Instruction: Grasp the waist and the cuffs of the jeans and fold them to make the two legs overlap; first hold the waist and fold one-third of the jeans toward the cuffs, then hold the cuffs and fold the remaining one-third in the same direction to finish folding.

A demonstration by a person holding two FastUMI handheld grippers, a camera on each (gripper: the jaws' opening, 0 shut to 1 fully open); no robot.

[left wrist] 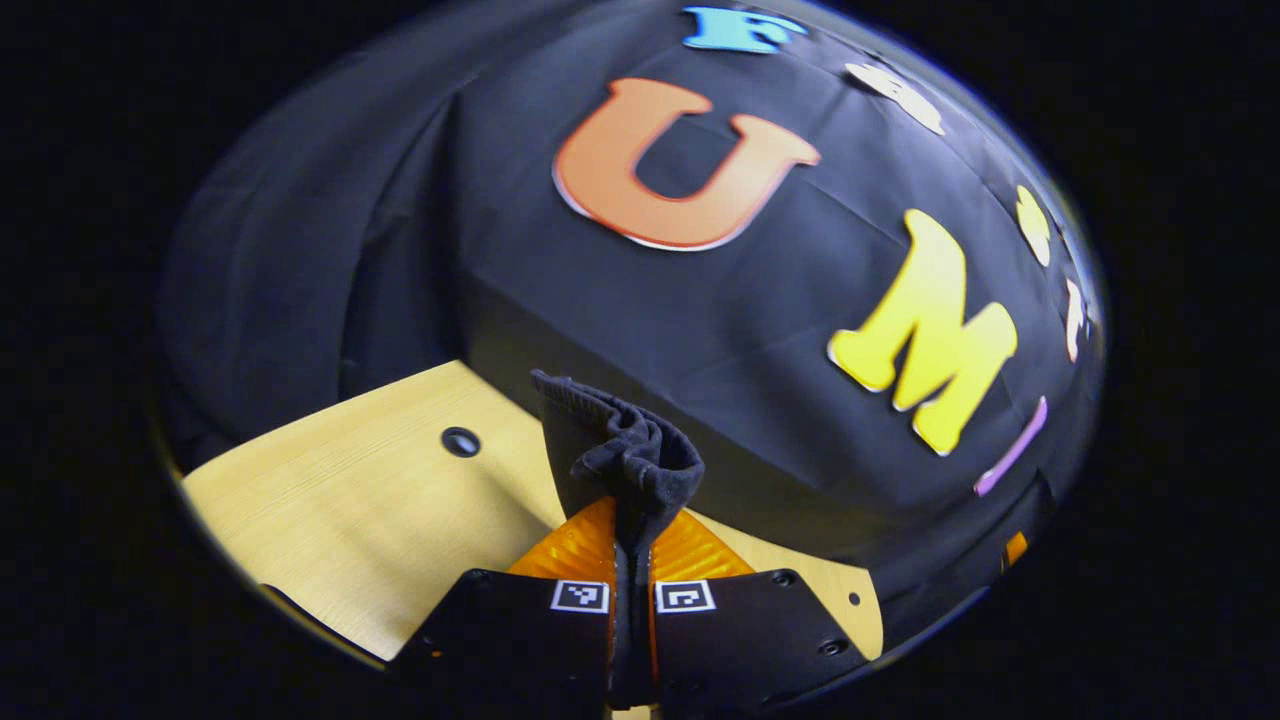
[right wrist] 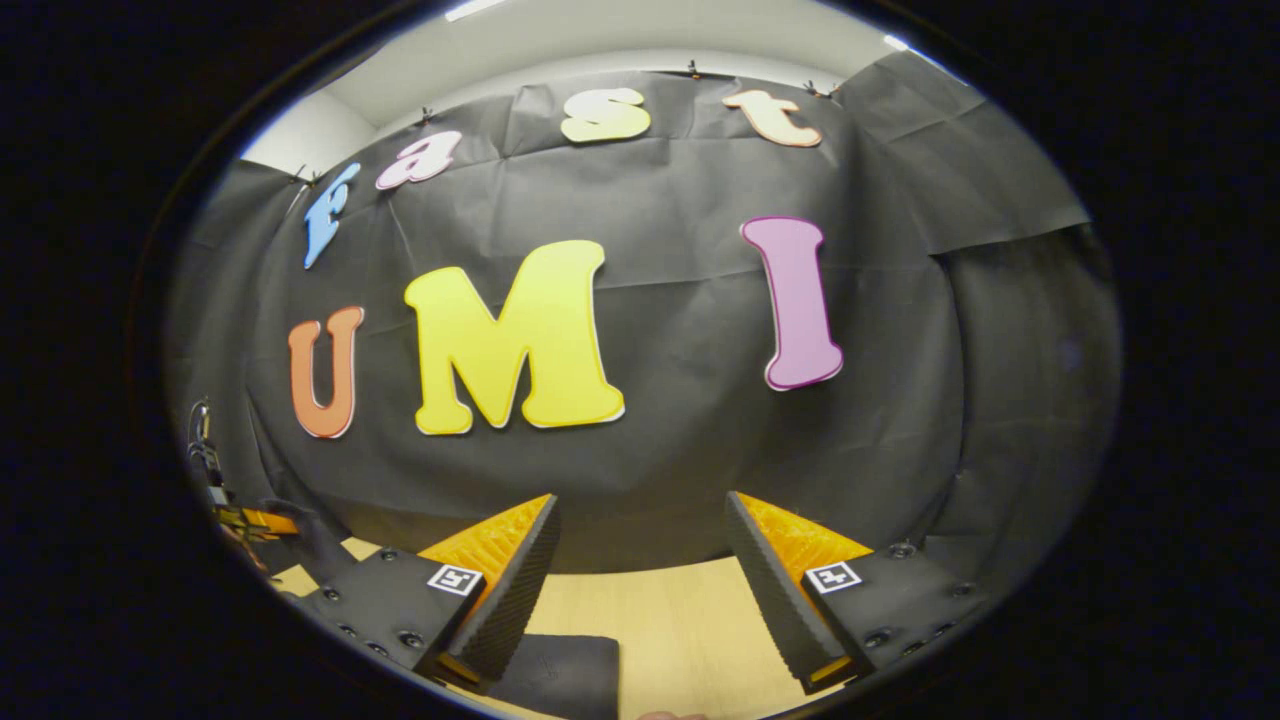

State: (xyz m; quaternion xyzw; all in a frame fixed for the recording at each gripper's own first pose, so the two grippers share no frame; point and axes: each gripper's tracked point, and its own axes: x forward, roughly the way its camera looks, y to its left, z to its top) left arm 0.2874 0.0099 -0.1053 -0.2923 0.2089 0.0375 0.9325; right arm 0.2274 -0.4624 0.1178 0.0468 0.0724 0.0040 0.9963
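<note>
Dark jeans [left wrist: 628, 455] pinched in left tool [left wrist: 631, 555], right tool [right wrist: 640, 560] spread.

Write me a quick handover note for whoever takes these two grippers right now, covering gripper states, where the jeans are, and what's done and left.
Left gripper: shut on a bunched fold of the dark jeans, lifted above the wooden table.
Right gripper: open, holding nothing, low over the table; dark fabric, likely more of the jeans, lies beneath its left finger.
Done: one end is gripped; which end cannot be told.
Left: probably grasp with the right gripper, then complete the folds; progress so far cannot be judged.
</note>
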